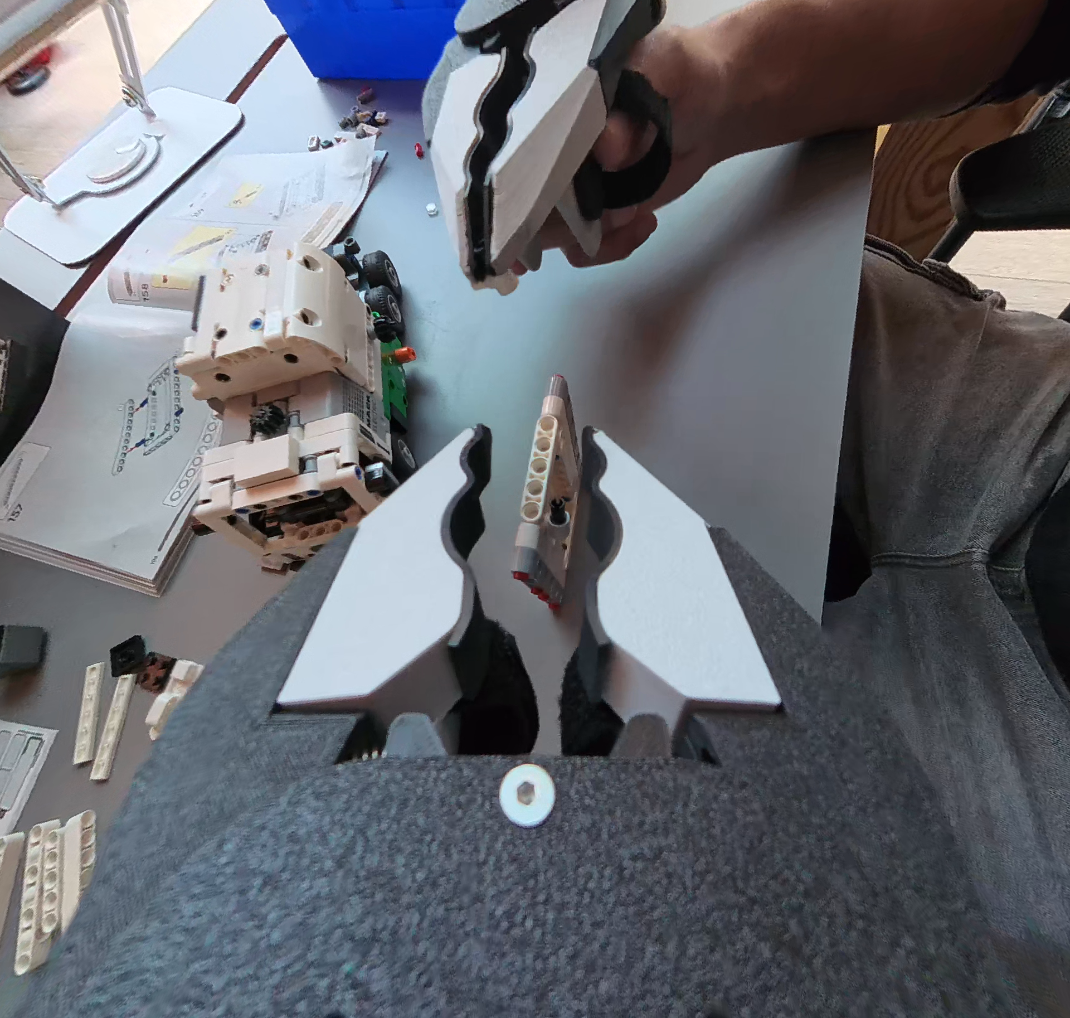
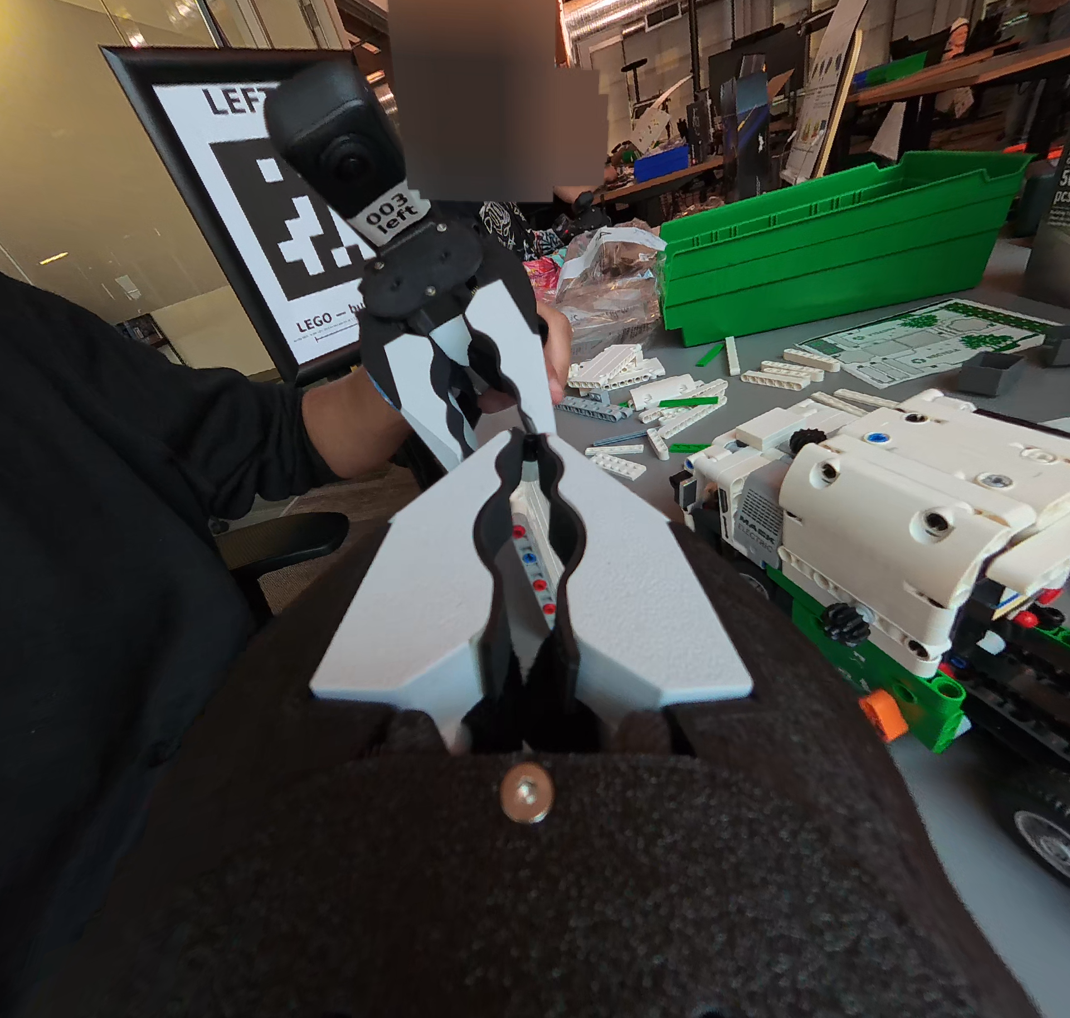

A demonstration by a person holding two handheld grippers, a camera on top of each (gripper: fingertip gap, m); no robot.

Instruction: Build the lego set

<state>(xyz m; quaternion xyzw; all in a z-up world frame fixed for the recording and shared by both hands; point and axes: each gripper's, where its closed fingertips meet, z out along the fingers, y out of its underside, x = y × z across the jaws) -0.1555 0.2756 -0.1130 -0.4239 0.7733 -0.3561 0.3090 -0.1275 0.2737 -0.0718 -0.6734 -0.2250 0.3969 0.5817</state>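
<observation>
Risking slip: small white beam assembly point(image 1: 547, 492) stands between spread, empty left gripper point(image 1: 535, 440) fingers; right gripper point(image 2: 530, 440) clenched, contents unclear, near bench edge.

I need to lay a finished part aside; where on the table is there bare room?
Bare grey table lies between the truck and the table's right edge, beyond the small beam assembly between the open left tool's fingers. Left of the truck is crowded: instruction booklet, loose white beams.
</observation>
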